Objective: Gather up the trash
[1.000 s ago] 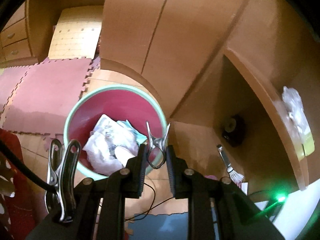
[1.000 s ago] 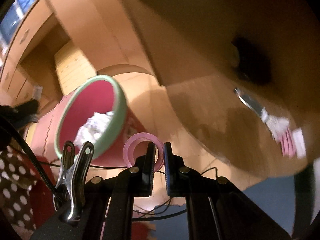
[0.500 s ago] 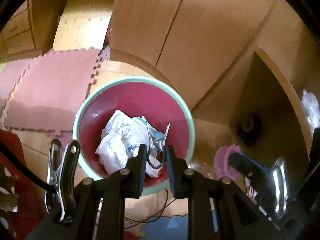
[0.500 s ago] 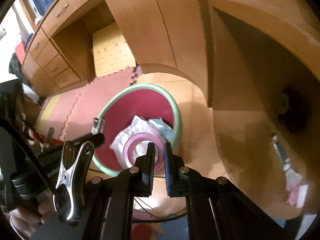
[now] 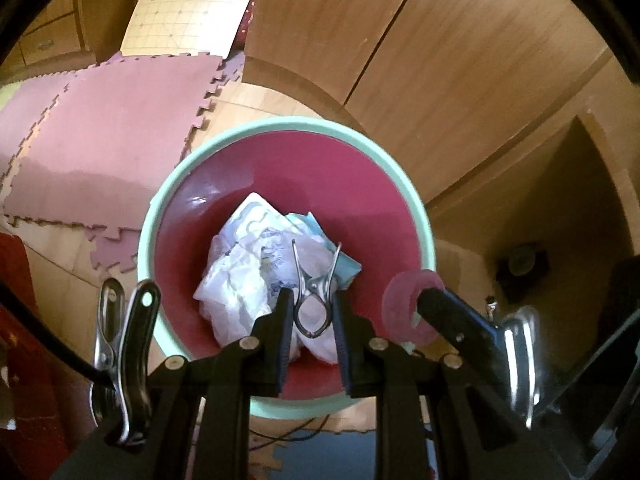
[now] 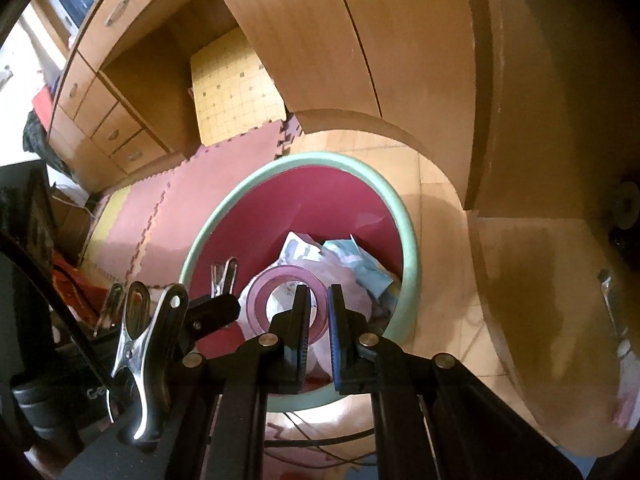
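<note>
Left gripper (image 5: 310, 318) pinches a metal clip (image 5: 314, 298), long axis pointing up-frame, directly over the bin (image 5: 288, 126) at frame centre. Right gripper (image 6: 318, 320) pinches a pink ring (image 6: 286, 306), also over the bin's mouth. Half a second earlier the bin sat smaller and the ring lay outside its rim.
</note>
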`<state>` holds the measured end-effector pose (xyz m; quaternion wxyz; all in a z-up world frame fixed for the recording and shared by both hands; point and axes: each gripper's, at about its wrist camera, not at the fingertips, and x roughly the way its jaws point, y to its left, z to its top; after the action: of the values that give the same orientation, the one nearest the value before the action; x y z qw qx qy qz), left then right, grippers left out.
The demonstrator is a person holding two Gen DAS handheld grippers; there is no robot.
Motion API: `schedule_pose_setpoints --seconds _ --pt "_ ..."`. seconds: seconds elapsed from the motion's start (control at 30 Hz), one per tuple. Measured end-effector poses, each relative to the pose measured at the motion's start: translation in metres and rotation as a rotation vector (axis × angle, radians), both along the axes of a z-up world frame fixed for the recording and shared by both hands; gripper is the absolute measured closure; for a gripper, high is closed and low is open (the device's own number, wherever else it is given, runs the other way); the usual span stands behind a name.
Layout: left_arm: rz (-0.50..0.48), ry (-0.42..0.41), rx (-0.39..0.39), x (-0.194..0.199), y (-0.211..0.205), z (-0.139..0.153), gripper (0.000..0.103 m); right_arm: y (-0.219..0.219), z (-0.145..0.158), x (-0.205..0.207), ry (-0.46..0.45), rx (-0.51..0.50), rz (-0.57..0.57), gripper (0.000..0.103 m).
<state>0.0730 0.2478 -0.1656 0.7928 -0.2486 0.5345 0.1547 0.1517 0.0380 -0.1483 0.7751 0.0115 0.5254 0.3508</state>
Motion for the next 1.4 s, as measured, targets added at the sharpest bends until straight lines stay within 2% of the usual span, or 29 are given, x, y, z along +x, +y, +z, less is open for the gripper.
schedule_pose_setpoints --seconds 0.1,0.2,0.4,0.63,0.83,0.97,1.13,1.4 --pt "-0.005 0.014 0.027 0.002 -0.001 -0.003 0.083 0.007 -0.006 0.0 -0.003 -0.012 0.018 0.093" --pt "-0.002 0.024 0.01 0.003 0.0 -0.004 0.083 0.009 -0.007 0.002 0.009 -0.009 0.019 0.091" --pt "0.012 0.034 -0.001 -0.001 0.002 -0.003 0.077 0.008 -0.008 0.005 0.03 -0.002 -0.008 0.077" --pt "0.031 0.03 -0.008 -0.004 0.001 0.004 0.077 -0.002 0.001 0.004 0.021 0.005 -0.018 0.077" --pt "0.035 -0.018 -0.003 -0.01 -0.007 0.029 0.077 -0.013 0.018 -0.001 0.012 0.044 -0.009 0.077" --pt "0.018 -0.023 0.011 -0.011 -0.016 0.037 0.077 -0.025 0.032 -0.01 -0.021 0.062 -0.001 0.077" --pt "-0.018 -0.01 0.005 -0.011 -0.033 0.038 0.077 -0.043 0.041 -0.023 -0.042 0.046 0.003 0.077" --pt "-0.099 -0.032 0.043 -0.011 -0.065 0.055 0.077 -0.083 0.065 -0.038 -0.084 0.023 -0.027 0.077"
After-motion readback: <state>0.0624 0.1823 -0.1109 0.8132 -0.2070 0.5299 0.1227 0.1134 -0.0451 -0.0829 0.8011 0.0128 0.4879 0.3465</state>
